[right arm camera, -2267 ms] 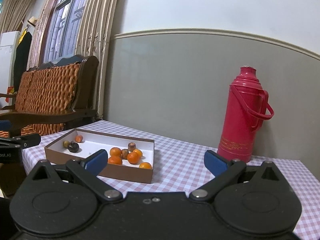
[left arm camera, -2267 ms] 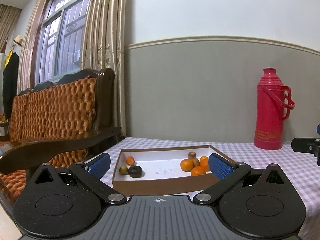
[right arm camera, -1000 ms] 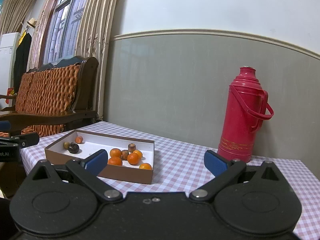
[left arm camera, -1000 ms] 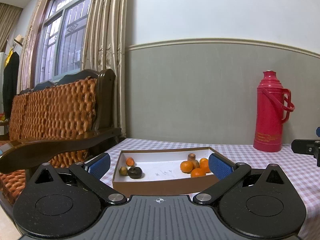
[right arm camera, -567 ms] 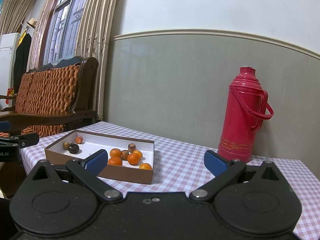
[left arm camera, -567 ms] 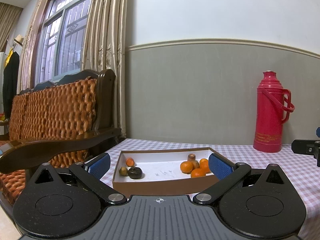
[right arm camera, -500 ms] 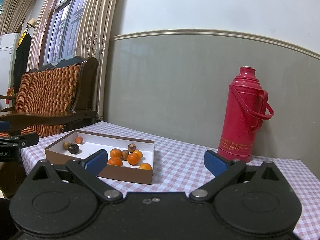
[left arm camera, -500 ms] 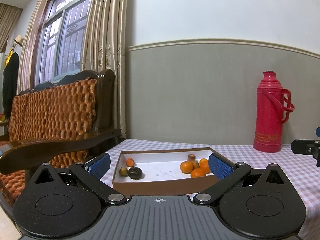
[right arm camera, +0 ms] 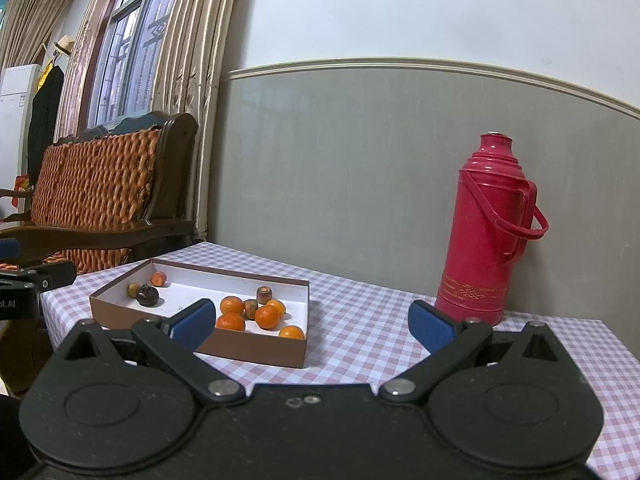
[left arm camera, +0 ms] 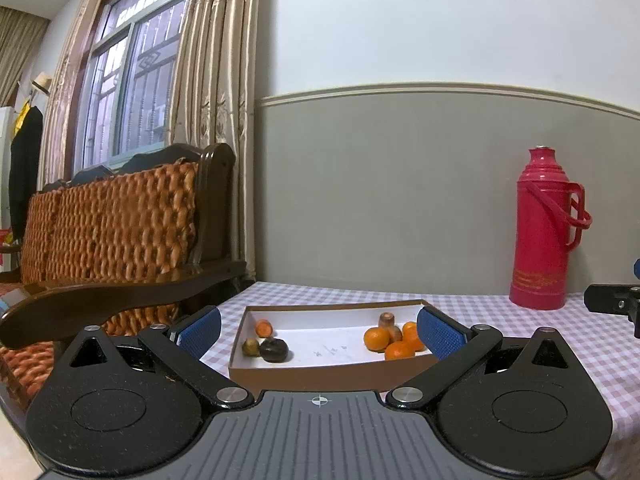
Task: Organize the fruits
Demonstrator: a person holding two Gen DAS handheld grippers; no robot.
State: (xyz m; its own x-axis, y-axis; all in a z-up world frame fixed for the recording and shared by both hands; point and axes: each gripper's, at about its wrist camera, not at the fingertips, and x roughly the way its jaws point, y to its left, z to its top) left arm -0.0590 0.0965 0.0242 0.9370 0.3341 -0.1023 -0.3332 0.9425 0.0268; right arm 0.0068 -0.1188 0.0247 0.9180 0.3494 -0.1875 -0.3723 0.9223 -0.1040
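Note:
A shallow brown box [left arm camera: 332, 376] with a white inside sits on the checked table; it also shows in the right wrist view [right arm camera: 256, 346]. Several oranges [left arm camera: 394, 342] [right arm camera: 256, 316] lie at its right end with brown fruits [right arm camera: 263, 294]. At its left end lie a dark fruit [left arm camera: 274, 350] [right arm camera: 147, 295], a small greenish one and an orange-red one [left arm camera: 263, 327]. My left gripper [left arm camera: 320, 330] is open and empty in front of the box. My right gripper [right arm camera: 312, 324] is open and empty, to the right of the box.
A red thermos [left arm camera: 544, 228] [right arm camera: 486, 232] stands at the back of the pink-checked tablecloth [right arm camera: 368, 320] by the grey wall. A wooden sofa with woven cushions [left arm camera: 112, 232] stands left of the table. Curtains and a window are behind it.
None, apart from a slight drift of the left wrist view; both grippers stay open and still.

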